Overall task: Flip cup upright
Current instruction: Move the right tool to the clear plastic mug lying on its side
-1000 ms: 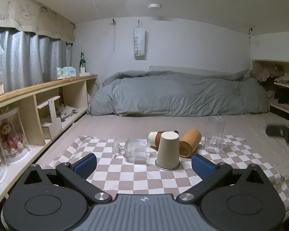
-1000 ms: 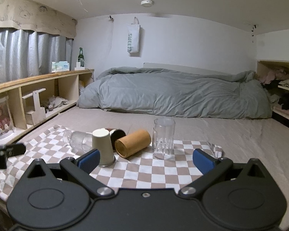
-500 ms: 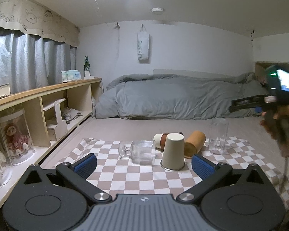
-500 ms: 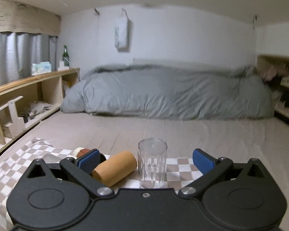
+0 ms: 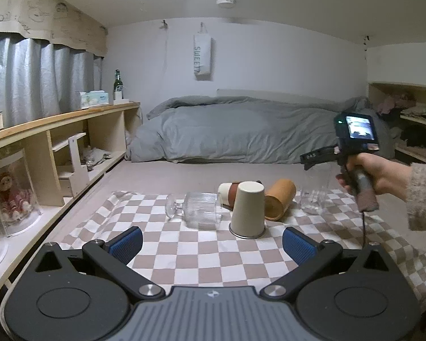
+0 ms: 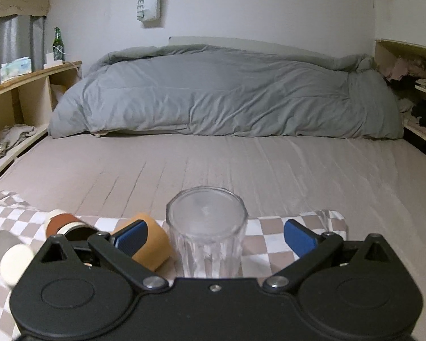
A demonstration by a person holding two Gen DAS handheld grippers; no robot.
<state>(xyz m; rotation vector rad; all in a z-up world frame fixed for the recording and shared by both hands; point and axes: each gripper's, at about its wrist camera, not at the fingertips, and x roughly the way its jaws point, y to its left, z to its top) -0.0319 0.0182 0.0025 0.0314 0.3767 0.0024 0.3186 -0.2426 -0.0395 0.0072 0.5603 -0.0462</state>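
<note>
On the checkered cloth (image 5: pixel 184 258) our clear glass (image 6: pixel 207 233) stands inverted, axis vertical — dead ahead between our right gripper (image 6: pixel 215 237)'s wide-open jaws. Our left gripper (image 5: pixel 212 243), also wide and empty, sits farther off.

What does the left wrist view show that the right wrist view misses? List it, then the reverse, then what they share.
Only the left wrist view: the ribbed glass mug lying on its side, the right hand gripping its tool, the open left gripper.

Only the right wrist view: the tumbler's flat top from above, set between the open right gripper's fingers.

Both: the tumbler, the orange cup on its side, the cream cup mouth-down, the checked cloth, the duvet.
</note>
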